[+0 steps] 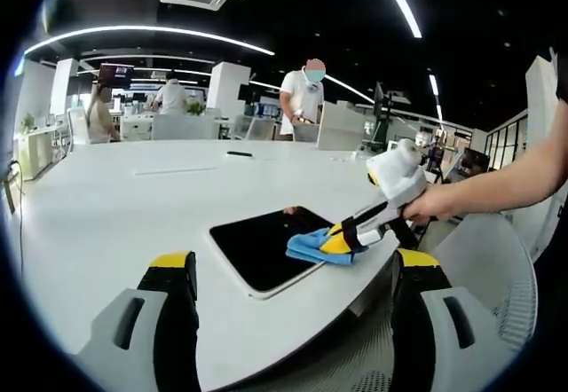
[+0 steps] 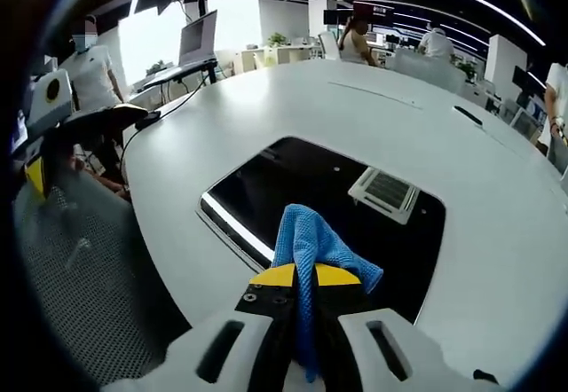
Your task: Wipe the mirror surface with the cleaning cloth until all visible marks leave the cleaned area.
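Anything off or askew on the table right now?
Nothing stands out. The mirror lies flat on the white table near its edge, unbroken. The right gripper is shut on the blue cloth over the mirror. The left gripper is open, holding nothing.

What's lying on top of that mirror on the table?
A blue cloth, pinched in the right claw, rests on the mirror near one edge. The glass reflects a ceiling vent. Whatever marks lie under the cloth are covered.

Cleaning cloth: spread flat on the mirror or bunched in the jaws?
Bunched. The cleaning cloth is pinched in the right gripper, its folds touching the mirror.
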